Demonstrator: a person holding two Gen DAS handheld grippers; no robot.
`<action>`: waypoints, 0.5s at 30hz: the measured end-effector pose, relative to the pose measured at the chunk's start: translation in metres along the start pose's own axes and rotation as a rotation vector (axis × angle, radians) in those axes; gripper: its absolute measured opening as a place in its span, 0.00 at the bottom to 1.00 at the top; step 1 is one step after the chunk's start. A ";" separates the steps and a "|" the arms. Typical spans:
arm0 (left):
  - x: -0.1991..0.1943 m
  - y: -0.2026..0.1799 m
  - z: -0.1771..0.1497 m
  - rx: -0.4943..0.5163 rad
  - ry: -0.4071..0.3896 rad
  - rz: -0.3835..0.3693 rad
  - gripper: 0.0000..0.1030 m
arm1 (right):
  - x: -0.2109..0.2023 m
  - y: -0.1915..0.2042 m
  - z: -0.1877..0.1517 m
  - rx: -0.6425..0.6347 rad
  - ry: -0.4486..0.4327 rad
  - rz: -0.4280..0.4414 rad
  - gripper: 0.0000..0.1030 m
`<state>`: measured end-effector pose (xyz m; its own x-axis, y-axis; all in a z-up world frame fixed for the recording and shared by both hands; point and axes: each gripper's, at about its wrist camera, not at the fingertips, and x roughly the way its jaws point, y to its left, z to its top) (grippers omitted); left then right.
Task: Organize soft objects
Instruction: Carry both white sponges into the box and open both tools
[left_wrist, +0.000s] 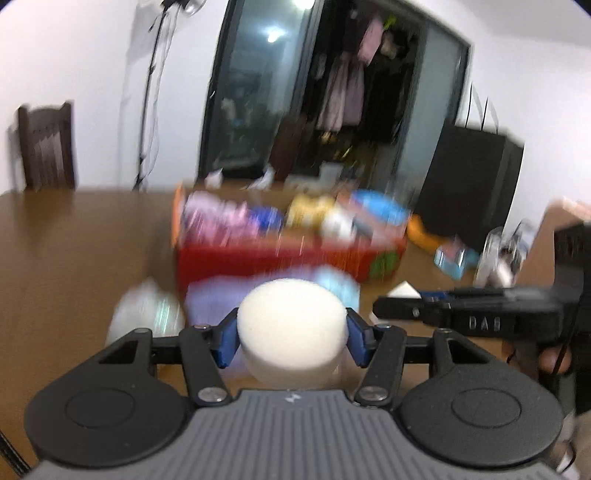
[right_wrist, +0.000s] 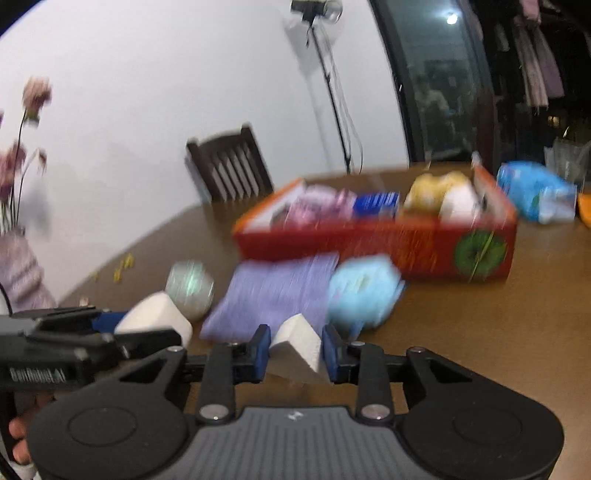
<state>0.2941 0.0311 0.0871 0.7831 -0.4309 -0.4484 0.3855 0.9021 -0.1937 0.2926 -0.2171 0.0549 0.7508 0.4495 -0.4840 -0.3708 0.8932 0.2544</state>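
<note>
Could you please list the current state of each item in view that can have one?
left hand-held gripper: shut on round white sponge, lifted.
right hand-held gripper: shut on white wedge sponge.
red box: open, holding soft items.
purple cloth: lying flat on table.
blue puff: resting on table.

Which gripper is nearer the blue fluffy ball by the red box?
Right. The right gripper, holding a white wedge sponge, sits just before the ball; the left gripper is farther off.

a lived-in home dining room
behind the wooden table (left_wrist: 74, 236): a dark slatted chair (left_wrist: 46, 147) against the white wall, an open wardrobe (left_wrist: 351, 92) of hanging clothes.
</note>
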 end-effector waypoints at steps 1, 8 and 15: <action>0.013 0.002 0.018 -0.006 0.000 -0.022 0.57 | 0.000 -0.007 0.015 -0.004 -0.029 -0.014 0.29; 0.160 0.017 0.134 -0.107 0.097 0.018 0.57 | 0.076 -0.093 0.124 0.175 -0.056 -0.055 0.30; 0.268 0.026 0.132 -0.103 0.249 0.119 0.70 | 0.178 -0.146 0.163 0.252 0.061 -0.141 0.36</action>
<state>0.5781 -0.0631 0.0769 0.6709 -0.3149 -0.6713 0.2364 0.9489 -0.2089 0.5700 -0.2694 0.0681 0.7480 0.3282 -0.5769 -0.1119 0.9191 0.3778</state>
